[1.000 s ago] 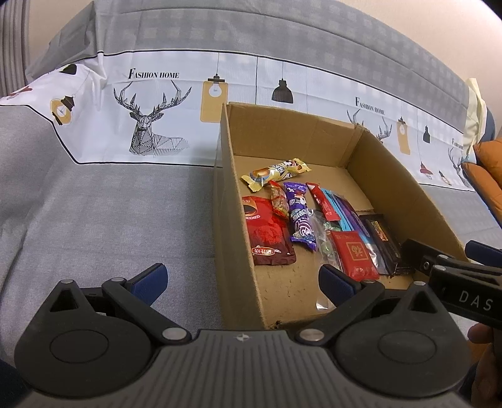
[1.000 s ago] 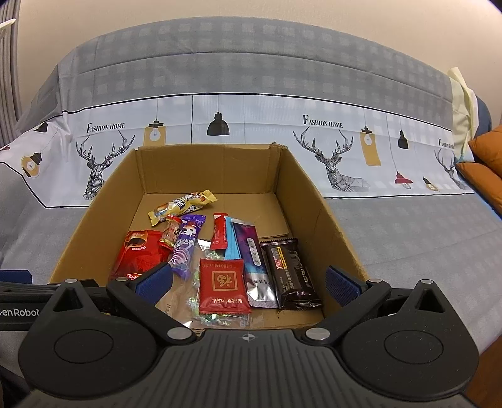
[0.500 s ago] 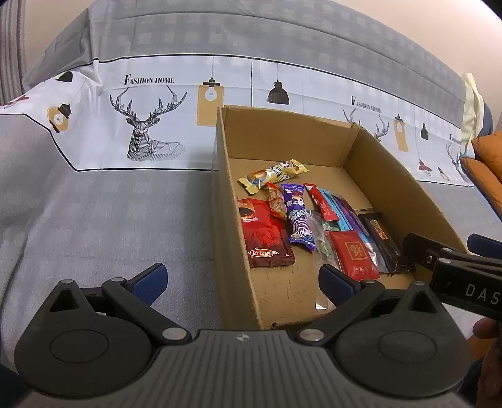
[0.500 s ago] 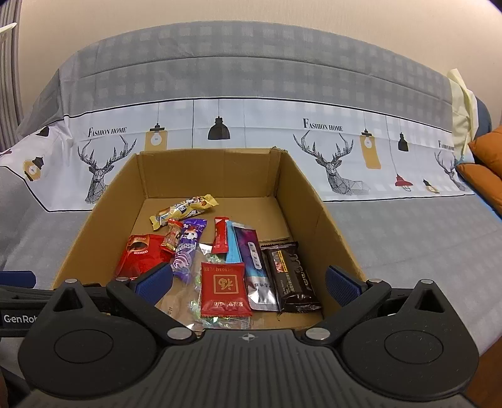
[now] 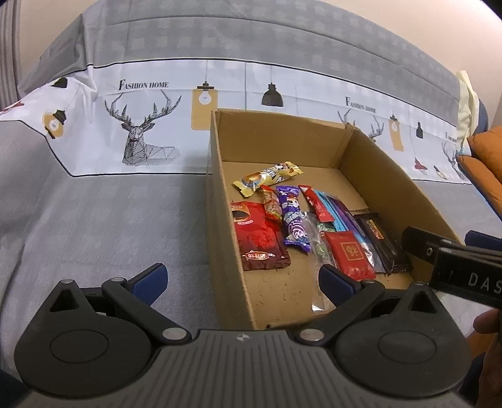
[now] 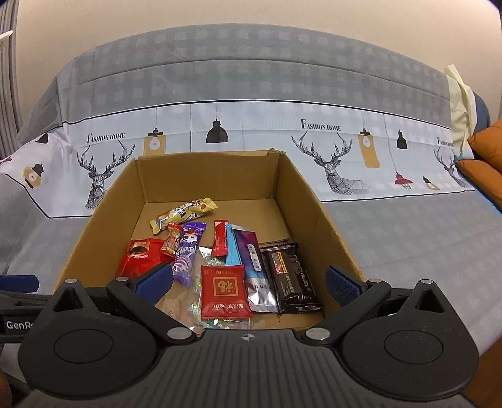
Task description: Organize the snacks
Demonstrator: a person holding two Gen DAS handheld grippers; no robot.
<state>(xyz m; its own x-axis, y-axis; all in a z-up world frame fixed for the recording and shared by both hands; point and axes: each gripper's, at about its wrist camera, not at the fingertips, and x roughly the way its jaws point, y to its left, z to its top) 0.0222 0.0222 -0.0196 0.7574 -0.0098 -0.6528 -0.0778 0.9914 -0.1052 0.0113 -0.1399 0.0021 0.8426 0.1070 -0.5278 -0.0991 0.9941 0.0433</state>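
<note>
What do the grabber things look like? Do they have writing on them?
Both are black plastic with round discs, silver screws and blue fingertip pads. The left gripper shows "GenRo" in white on its side; the right gripper shows "DAS". No cables or sleeves are visible.

Grey checked fabric cover point(image 6: 251, 81) spread over what looks like a sofa, with a white printed band point(image 6: 257, 125) across it: line-drawn stags, hanging lamps, mustard tags, "Fashion Home" lettering. Orange cushion point(image 6: 489, 150) at far right, pale yellow cloth point(image 6: 459, 94) draped just above. Plain beige wall point(image 6: 251, 18) behind. Grey ribbed curtain point(image 6: 8, 81) at the left edge.
</note>
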